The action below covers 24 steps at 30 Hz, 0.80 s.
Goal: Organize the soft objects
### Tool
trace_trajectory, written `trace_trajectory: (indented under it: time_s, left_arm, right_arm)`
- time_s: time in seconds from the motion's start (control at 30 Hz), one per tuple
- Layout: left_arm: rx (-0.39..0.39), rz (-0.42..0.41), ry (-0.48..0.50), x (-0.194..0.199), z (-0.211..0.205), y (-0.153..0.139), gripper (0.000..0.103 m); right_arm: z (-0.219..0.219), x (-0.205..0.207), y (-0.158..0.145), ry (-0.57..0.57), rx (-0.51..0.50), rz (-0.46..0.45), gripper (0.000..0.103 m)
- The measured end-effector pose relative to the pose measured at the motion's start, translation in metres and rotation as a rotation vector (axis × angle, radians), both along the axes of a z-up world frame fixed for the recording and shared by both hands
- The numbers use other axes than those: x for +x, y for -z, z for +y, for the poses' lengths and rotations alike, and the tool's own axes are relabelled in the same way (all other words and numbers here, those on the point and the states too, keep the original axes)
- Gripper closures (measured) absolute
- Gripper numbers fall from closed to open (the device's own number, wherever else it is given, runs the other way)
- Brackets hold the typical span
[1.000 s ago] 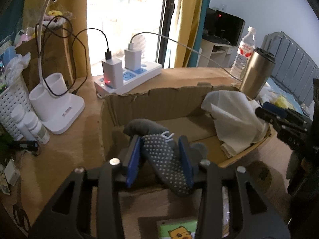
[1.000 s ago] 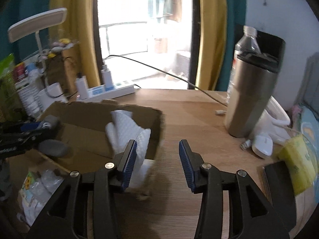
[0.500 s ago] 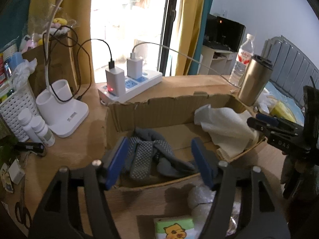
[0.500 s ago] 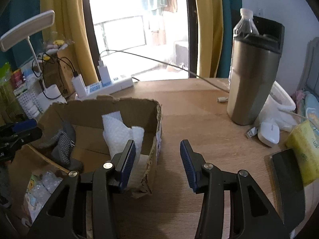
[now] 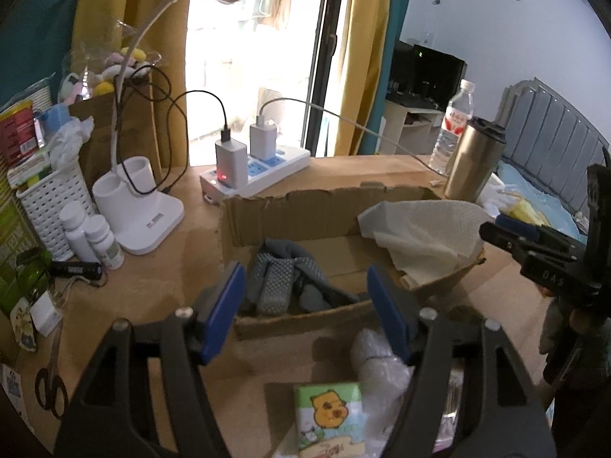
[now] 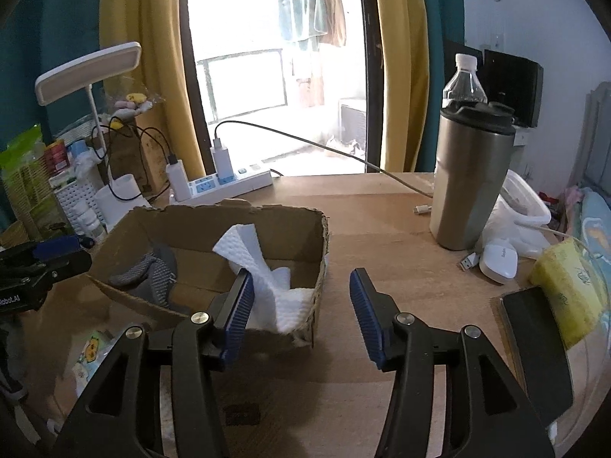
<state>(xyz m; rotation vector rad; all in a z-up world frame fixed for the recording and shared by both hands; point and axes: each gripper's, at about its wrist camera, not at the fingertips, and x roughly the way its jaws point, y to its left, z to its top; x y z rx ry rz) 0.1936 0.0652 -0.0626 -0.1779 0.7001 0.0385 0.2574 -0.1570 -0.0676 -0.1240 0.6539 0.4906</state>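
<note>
- The cardboard box (image 5: 324, 210) on the wooden desk (image 6: 382, 198) is taken as the landmark; a grey dotted sock (image 5: 275, 282) lies crumpled inside it at its left end, and a white cloth (image 5: 424, 233) is draped over its right end and rim.
- The left gripper (image 5: 305, 305) is seen released above the box's near wall: nothing lies between its pads, and the sock rests below and beyond them.
- The right gripper (image 6: 299, 311) is seen with its jaws opening and nothing between them; it hovers just outside the box's near right corner, with the cloth behind its left pad.
- In front of the box, a crinkled clear plastic wrap (image 5: 382, 362) and a green tissue pack (image 5: 330, 420) are left on the desk.
- The sock and cloth are judged light, limp and easily bunched; they would best be pinched at a raised fold.
- The tissue pack is judged squashy; a gentle hold across its narrow sides is advised.
</note>
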Motion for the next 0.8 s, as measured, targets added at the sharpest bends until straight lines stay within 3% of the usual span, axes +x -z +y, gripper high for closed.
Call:
trace_trajectory:
  time_s: [0.27,0.4,0.8]
  left_arm:
    - [-0.006,-0.024,0.001,-0.023,0.003,-0.006,0.035]
    - [-0.011,-0.03,0.001,-0.031,0.004,-0.007,0.035]
    - [-0.029,-0.03,0.01,-0.049,0.004,-0.003,0.035]
  right_arm:
    - [0.001,-0.023,-0.009,-0.009,-0.003,-0.024,0.048]
    - [0.002,-0.033,-0.012,-0.013,-0.005,-0.035,0.041]
    - [0.001,-0.046,-0.008,-0.004,-0.024,-0.026,0.04]
